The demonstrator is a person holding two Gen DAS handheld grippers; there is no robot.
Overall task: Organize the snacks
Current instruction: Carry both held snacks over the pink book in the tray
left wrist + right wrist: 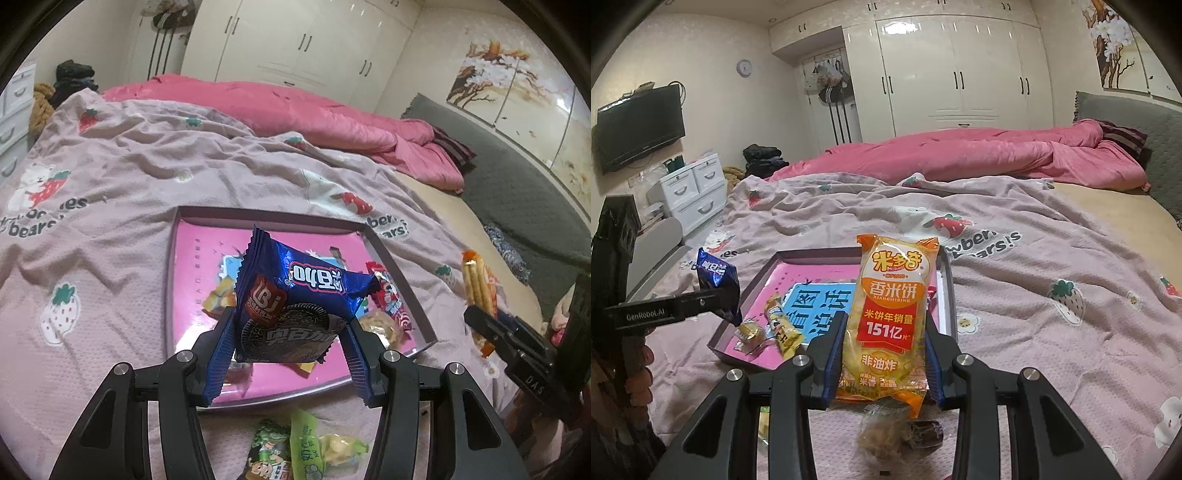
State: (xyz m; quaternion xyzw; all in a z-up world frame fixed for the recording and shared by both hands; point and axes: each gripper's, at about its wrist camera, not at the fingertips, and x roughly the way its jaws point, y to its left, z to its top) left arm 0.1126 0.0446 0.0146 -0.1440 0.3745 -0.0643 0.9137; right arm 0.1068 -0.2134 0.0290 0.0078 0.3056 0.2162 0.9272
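Note:
My left gripper (290, 328) is shut on a blue cookie packet (295, 295) and holds it above the pink box lid (192, 280), which lies on the bed. The same packet shows at the left of the right wrist view (716, 280). My right gripper (884, 328) is shut on an orange rice-cracker packet (895, 317), held upright over the near edge of the lid (768, 280). That packet also shows at the right of the left wrist view (478, 291). Several small snacks lie in the lid (783, 328).
Green snack packets (295, 446) lie on the pink blanket (110, 177) just in front of the lid. A clear-wrapped snack and a dark one (897, 428) lie under my right gripper. A pink quilt (979, 155) is bunched at the far side of the bed.

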